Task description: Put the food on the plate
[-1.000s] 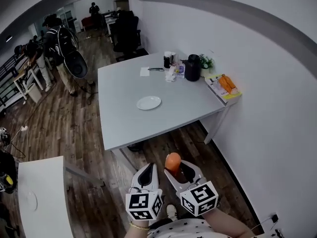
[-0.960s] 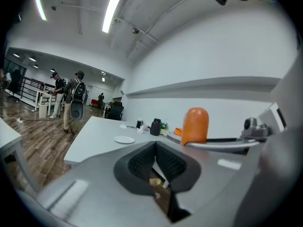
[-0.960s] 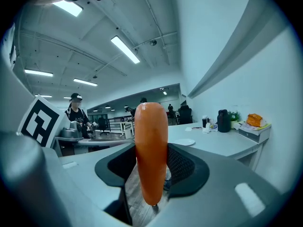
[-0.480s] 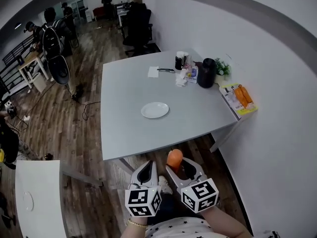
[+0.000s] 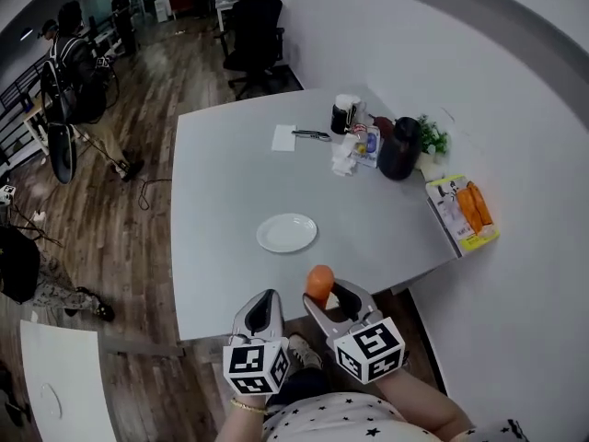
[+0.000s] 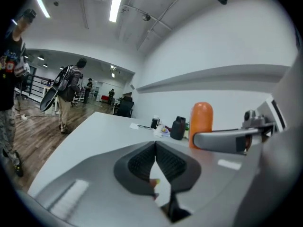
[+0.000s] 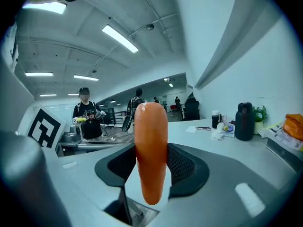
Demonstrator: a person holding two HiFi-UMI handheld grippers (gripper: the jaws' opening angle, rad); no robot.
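My right gripper (image 5: pixel 324 300) is shut on an orange carrot-shaped food (image 5: pixel 319 284), held upright over the near edge of the grey table (image 5: pixel 221 247). In the right gripper view the carrot (image 7: pixel 151 150) stands clamped between both pads. Beside it on the left, my left gripper (image 5: pixel 264 308) is shut with nothing in it; its pads (image 6: pixel 142 162) meet in the left gripper view, where the carrot (image 6: pixel 201 124) shows to the right. The white plate (image 5: pixel 287 232) lies empty on the table, a short way beyond both grippers.
At the table's far right stand a black jug (image 5: pixel 401 148), a cup (image 5: pixel 344 113), a small plant (image 5: pixel 431 140), tissues and a paper sheet (image 5: pixel 283 137). A book with orange items (image 5: pixel 465 212) lies at the right edge. People stand at far left on the wooden floor.
The view has closed in on the table: both grippers, with the carrot still held, now sit over its near edge and the plate is nearer.
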